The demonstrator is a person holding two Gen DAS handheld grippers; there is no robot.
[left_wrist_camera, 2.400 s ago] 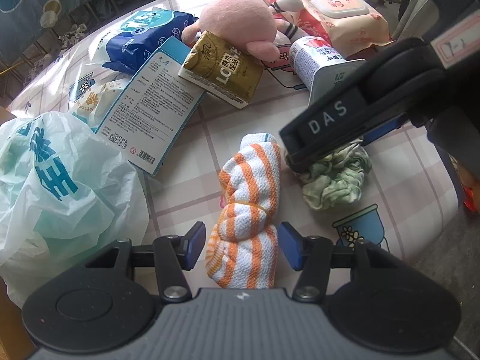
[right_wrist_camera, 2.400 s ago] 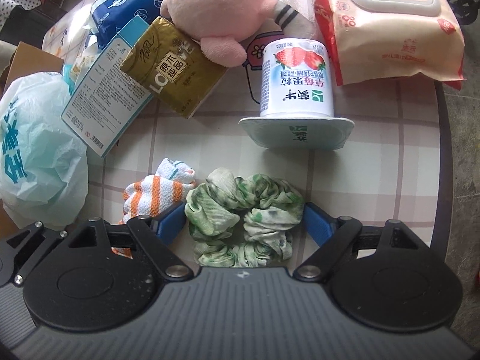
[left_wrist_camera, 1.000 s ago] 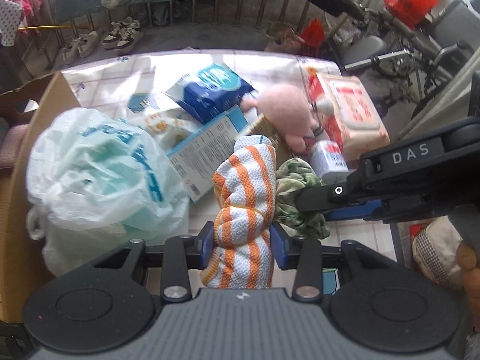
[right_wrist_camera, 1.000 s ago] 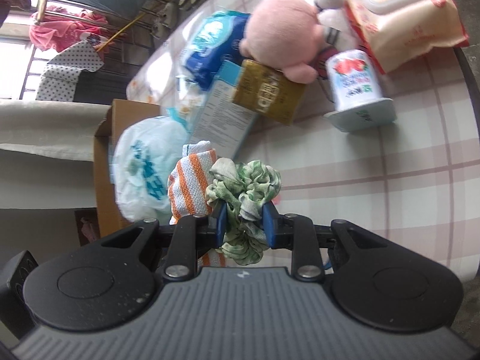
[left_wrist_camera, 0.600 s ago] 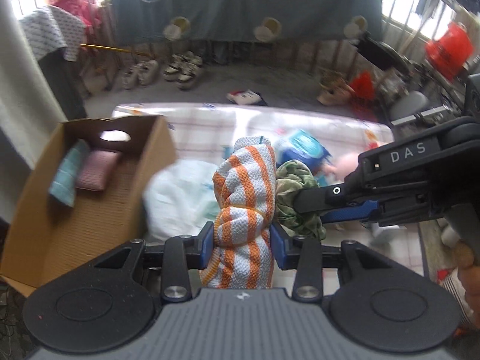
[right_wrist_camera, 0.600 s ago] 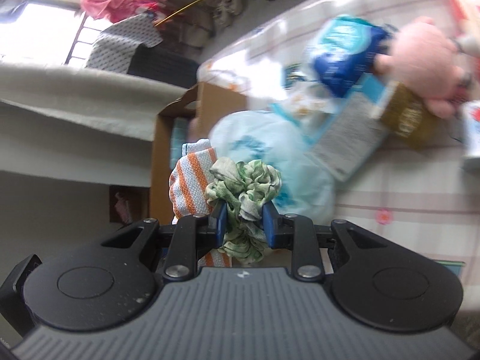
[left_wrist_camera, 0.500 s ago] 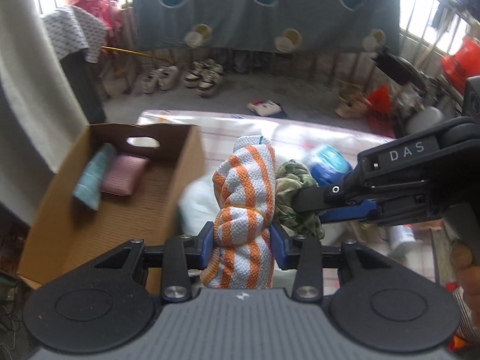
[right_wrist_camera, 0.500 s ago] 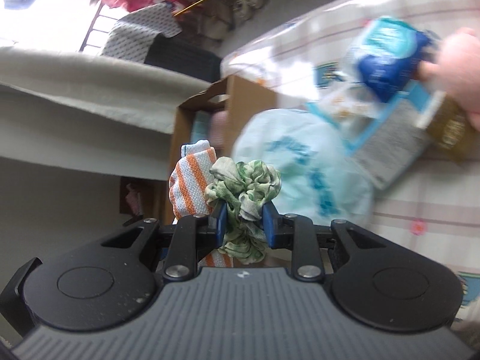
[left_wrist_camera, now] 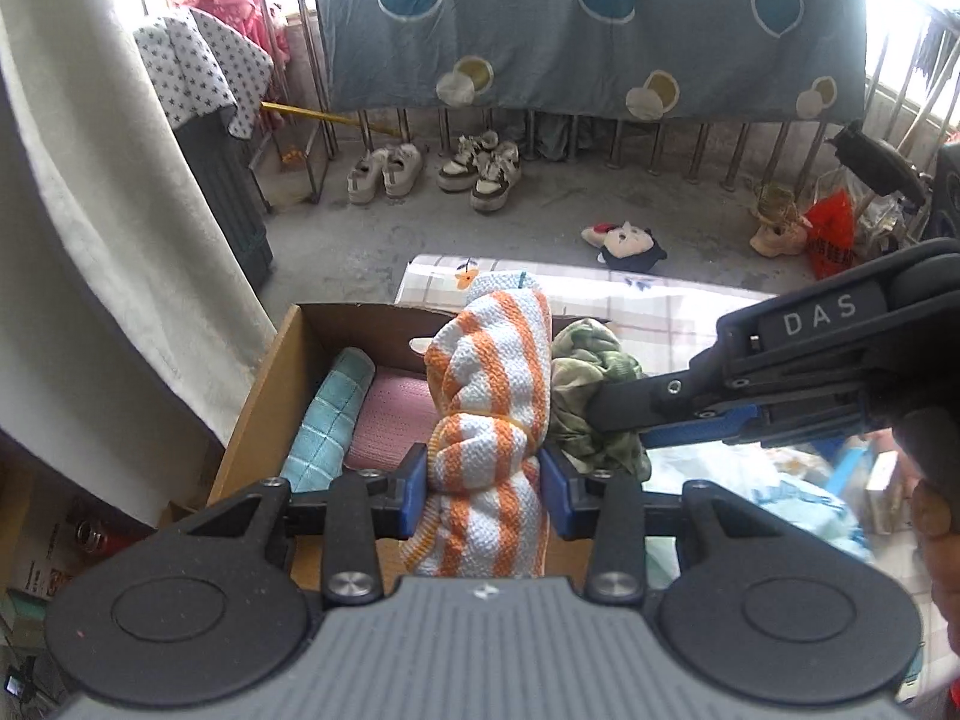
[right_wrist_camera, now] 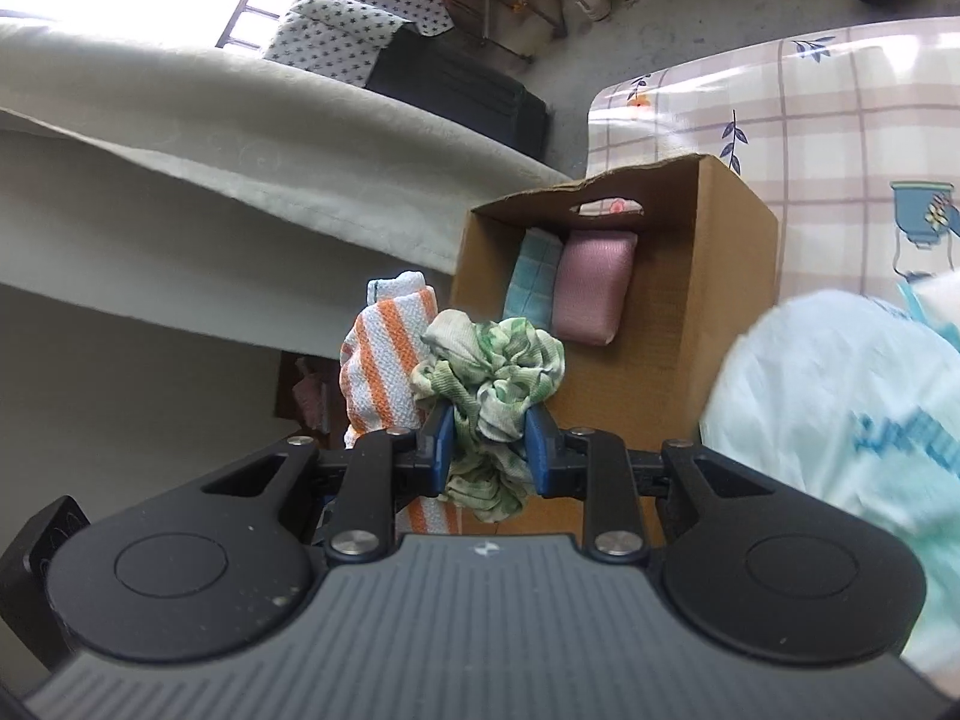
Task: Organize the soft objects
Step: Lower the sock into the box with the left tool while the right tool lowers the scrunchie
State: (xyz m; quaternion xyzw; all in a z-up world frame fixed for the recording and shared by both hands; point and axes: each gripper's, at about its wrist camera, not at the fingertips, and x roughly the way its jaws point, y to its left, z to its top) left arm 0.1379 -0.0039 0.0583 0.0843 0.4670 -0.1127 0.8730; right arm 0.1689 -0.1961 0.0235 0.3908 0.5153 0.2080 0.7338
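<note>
Two grippers each carry a soft item above an open cardboard box (left_wrist_camera: 264, 402). At centre frame in the left wrist view, the left gripper (left_wrist_camera: 485, 483) has its blue jaws clamped on an orange-and-white striped cloth (left_wrist_camera: 489, 414) that stands upright between them. Just right of it, the right gripper (right_wrist_camera: 487, 450) has its jaws pressed tight on a green-and-white scrunchie (right_wrist_camera: 492, 378); the two items touch. Inside the box, at its far end, lie a rolled teal checked cloth (left_wrist_camera: 327, 420) and a pink cloth (left_wrist_camera: 393, 420), side by side. A white plastic bag (right_wrist_camera: 840, 420) fills the right side of the right wrist view.
</note>
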